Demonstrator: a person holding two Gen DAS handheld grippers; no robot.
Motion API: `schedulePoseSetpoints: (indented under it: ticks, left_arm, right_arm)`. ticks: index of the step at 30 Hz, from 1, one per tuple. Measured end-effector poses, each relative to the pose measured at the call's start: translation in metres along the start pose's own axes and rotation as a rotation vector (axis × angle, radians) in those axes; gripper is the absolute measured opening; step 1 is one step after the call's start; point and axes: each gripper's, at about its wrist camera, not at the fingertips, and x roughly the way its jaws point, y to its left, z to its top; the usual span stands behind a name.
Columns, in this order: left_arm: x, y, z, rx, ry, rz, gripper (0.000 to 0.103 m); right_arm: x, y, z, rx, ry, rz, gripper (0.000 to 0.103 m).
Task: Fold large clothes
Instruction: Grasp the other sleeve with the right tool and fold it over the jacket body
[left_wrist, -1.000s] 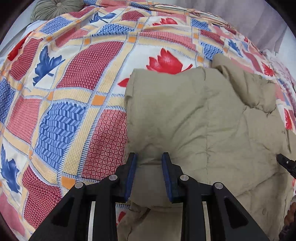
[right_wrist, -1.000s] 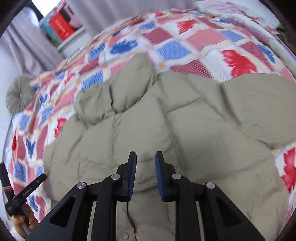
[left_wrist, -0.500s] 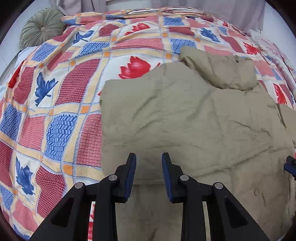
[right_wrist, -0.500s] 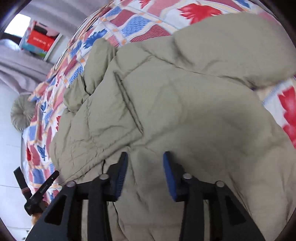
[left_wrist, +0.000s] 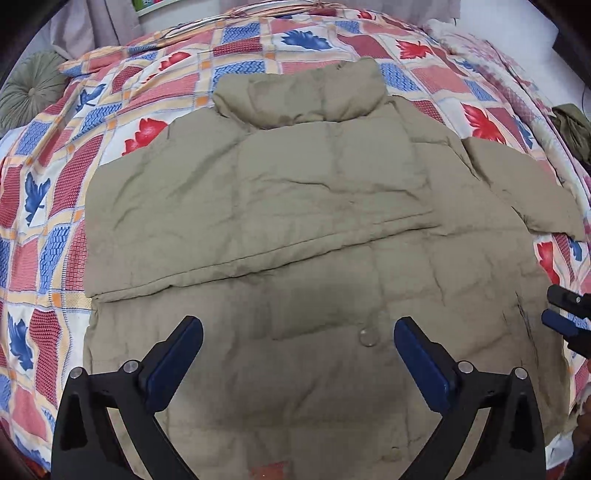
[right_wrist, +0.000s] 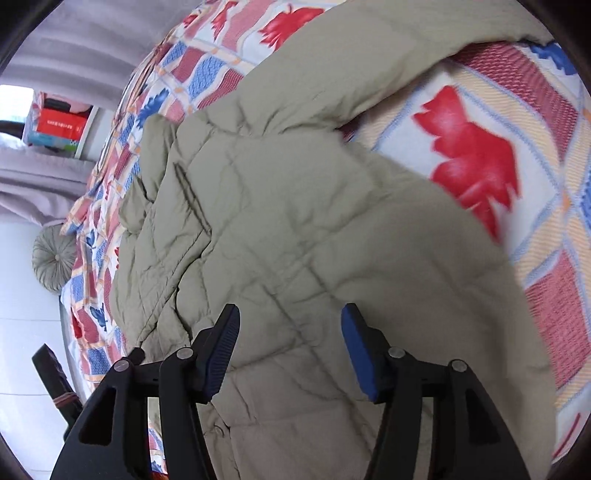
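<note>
A large khaki puffer jacket (left_wrist: 317, 229) lies flat on the patterned bedspread (left_wrist: 59, 206), collar (left_wrist: 299, 92) at the far end. Its left sleeve is folded across the body; the right sleeve (left_wrist: 524, 188) sticks out to the right. My left gripper (left_wrist: 297, 343) is open and empty above the jacket's lower part. My right gripper (right_wrist: 290, 341) is open and empty above the jacket (right_wrist: 295, 221) near its right side; its tips also show at the right edge of the left wrist view (left_wrist: 565, 314).
A round green cushion (left_wrist: 26, 92) lies at the bed's far left corner. Grey curtains (right_wrist: 40, 177) and a shelf with boxes (right_wrist: 55, 122) stand beyond the bed. A dark green item (left_wrist: 572, 125) lies at the far right.
Both grippers have opened wide and let go of the jacket. The left sleeve now lies folded across the body. Both cameras have pulled back toward the hem.
</note>
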Motion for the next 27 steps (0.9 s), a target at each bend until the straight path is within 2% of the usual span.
schedulePoseSetpoints:
  ticks: [2,4,7,12,13,14,15,20,25,27]
  left_arm:
    - [0.0,-0.018,0.002,0.016,0.004,-0.008,0.103]
    - [0.0,-0.034,0.003,0.027,0.006,-0.016,0.103]
    - [0.001,-0.055,0.008,0.03,0.019,-0.026,0.103]
    - [0.009,-0.08,0.017,0.008,0.035,-0.003,0.103]
    - [0.01,-0.085,0.019,0.007,0.036,0.001,0.103]
    - [0.012,-0.09,0.021,0.006,0.038,0.002,0.103]
    - [0.014,-0.095,0.022,0.005,0.04,0.003,0.103]
    - [0.023,-0.123,0.025,0.016,0.074,-0.024,0.103]
    - [0.025,-0.146,0.026,0.035,0.081,-0.033,0.103]
    - [0.025,-0.151,0.028,0.03,0.083,-0.031,0.103]
  right_arm:
    - [-0.013,-0.014,0.007,0.026,-0.021,0.017,0.068]
    - [-0.024,-0.031,0.015,0.067,-0.048,0.039,0.08]
    - [-0.04,-0.061,0.029,0.139,-0.081,0.059,0.081]
    - [-0.061,-0.103,0.056,0.21,-0.127,0.078,0.083]
    - [-0.063,-0.11,0.062,0.215,-0.133,0.084,0.093]
    - [-0.066,-0.118,0.068,0.223,-0.143,0.09,0.095]
    - [-0.068,-0.125,0.074,0.227,-0.154,0.103,0.103]
    - [-0.078,-0.153,0.103,0.257,-0.203,0.122,0.103]
    - [-0.076,-0.183,0.137,0.342,-0.194,0.188,0.103]
    - [-0.076,-0.195,0.15,0.384,-0.217,0.225,0.103]
